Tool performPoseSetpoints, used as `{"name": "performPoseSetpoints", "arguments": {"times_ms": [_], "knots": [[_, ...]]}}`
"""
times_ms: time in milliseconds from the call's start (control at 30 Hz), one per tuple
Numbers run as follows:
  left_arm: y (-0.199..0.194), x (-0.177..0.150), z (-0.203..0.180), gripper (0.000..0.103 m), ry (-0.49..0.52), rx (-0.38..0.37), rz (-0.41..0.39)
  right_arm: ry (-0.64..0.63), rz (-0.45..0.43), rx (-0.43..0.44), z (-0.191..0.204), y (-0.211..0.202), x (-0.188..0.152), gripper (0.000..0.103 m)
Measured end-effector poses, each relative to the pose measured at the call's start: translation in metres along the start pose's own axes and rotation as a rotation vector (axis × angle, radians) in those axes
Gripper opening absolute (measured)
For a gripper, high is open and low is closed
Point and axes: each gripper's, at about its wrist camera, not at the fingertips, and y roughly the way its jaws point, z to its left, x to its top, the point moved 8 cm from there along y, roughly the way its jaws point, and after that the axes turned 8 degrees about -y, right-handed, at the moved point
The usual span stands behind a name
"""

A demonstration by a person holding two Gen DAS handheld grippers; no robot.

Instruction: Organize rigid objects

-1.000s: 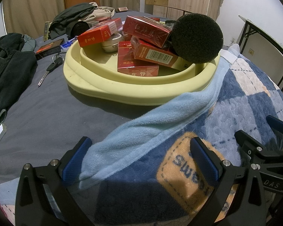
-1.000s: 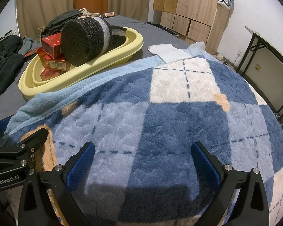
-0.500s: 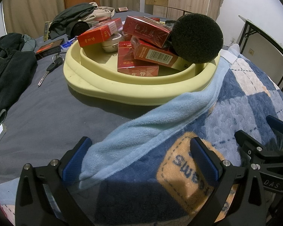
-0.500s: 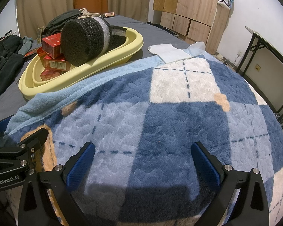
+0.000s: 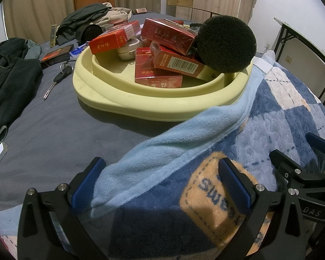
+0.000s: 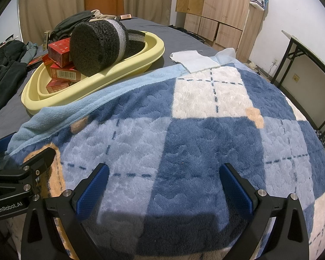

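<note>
left gripper [image 5: 160, 182] spread wide, empty, over plush plaid blanket [image 5: 281, 125] | right gripper [image 6: 164, 184] same, empty, over blanket | pale yellow tray [image 5: 153, 106] well ahead on grey sheet, glossy red cartons [image 5: 173, 65] heaped beside coarse black foam cylinder [image 6: 95, 43] | key [image 5: 56, 80] left of tray | carton print illegible

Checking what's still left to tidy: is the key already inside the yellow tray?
No, the key lies on the grey bedsheet to the left of the yellow tray, outside its rim.
</note>
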Motion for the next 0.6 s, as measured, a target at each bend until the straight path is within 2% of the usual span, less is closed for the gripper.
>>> {"name": "performPoseSetpoints", "arguments": {"times_ms": [600], "knots": [[0.0000, 0.0000, 0.0000, 0.103, 0.000, 0.000, 0.000, 0.000, 0.000, 0.000, -0.0004, 0.0005, 0.0004, 0.103]]}}
